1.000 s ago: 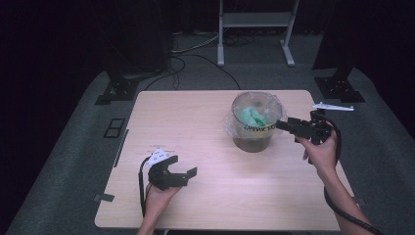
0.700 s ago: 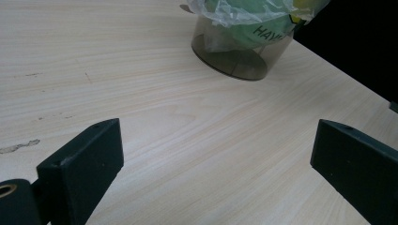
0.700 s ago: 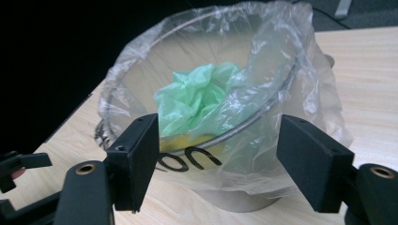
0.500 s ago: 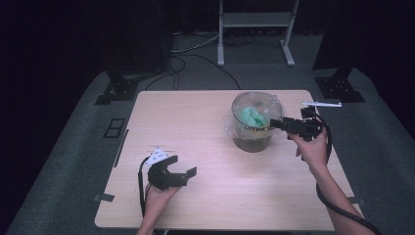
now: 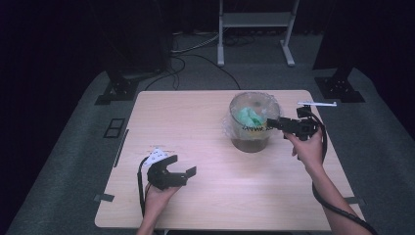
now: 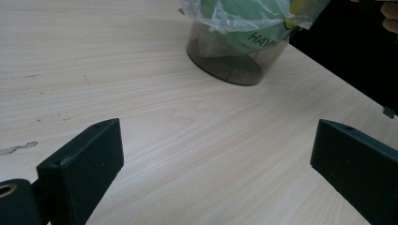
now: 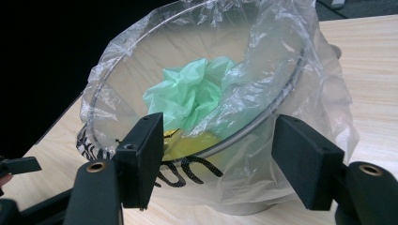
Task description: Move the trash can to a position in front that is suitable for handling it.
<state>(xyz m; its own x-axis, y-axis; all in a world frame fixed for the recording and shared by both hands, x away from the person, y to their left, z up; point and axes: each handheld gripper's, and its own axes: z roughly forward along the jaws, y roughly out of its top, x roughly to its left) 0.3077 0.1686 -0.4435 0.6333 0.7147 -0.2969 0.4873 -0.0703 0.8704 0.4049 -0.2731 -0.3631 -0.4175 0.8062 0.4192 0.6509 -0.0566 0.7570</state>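
The clear bin (image 5: 254, 125), lined with a thin plastic bag (image 7: 281, 93) and holding crumpled green waste (image 7: 192, 91), stands right of centre in the high view. The right gripper (image 5: 271, 124) is at its rim, its 2 jaws wide apart and having just closed a little, straddling the bag's edge without pinching it. The left gripper (image 5: 183, 174) rests gaping and empty at lower left. If the jaws bite only loose film, the liner could tear or slip free; a sideways tug might tip the light bin.

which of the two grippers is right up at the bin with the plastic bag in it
The right gripper: its open jaws straddle the rim of the bin. The left gripper rests apart, near the table's front edge.
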